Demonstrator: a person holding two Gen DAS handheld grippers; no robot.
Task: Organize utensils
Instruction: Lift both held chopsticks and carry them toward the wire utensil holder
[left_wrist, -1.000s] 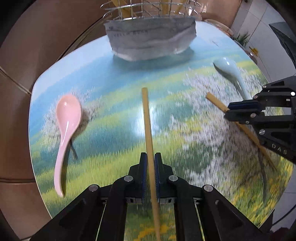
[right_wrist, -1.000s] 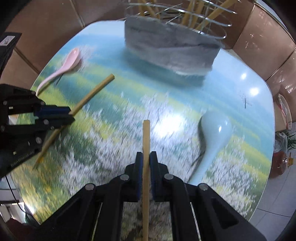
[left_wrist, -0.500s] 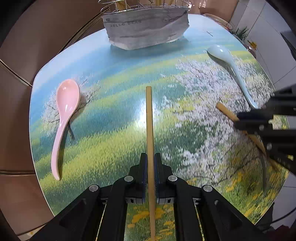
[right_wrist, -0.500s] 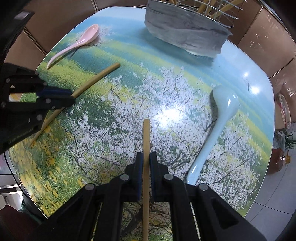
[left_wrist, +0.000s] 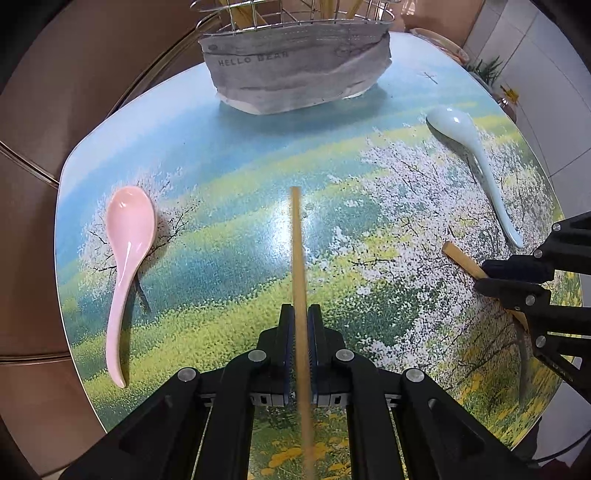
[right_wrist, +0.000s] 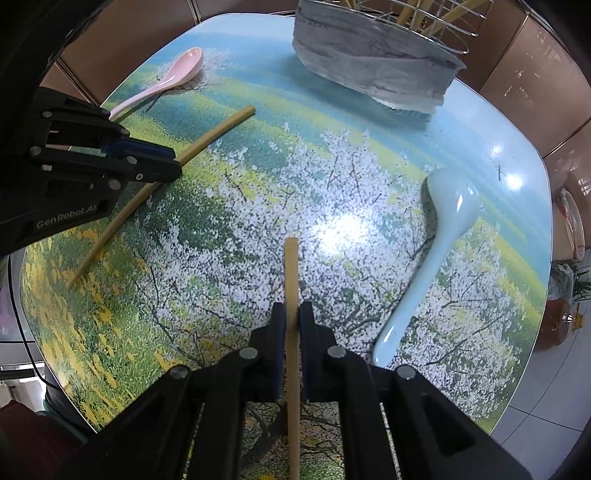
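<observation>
My left gripper (left_wrist: 300, 314) is shut on a bamboo chopstick (left_wrist: 297, 236) that sticks out ahead over the table. My right gripper (right_wrist: 291, 314) is shut on a second chopstick (right_wrist: 291, 266). Each gripper shows in the other's view: the right gripper (left_wrist: 487, 275) at the right edge, the left gripper (right_wrist: 173, 162) at the left with its chopstick (right_wrist: 221, 129). A pink spoon (left_wrist: 125, 258) lies at the left of the table and a pale blue spoon (left_wrist: 469, 155) at the right. A wire basket (left_wrist: 295, 74) wrapped in grey cloth stands at the far edge with several chopsticks in it.
The table (left_wrist: 240, 147) has a glossy landscape print and rounded corners, with brown tiled floor around it. Beyond its right edge are a plate (right_wrist: 572, 221), a plant and white floor tiles. The two spoons lie well apart, with open tabletop between them.
Both grippers keep their chopsticks. The right gripper has drawn back from the basket toward the near edge. The left one drew back, then came closer to the basket again.
</observation>
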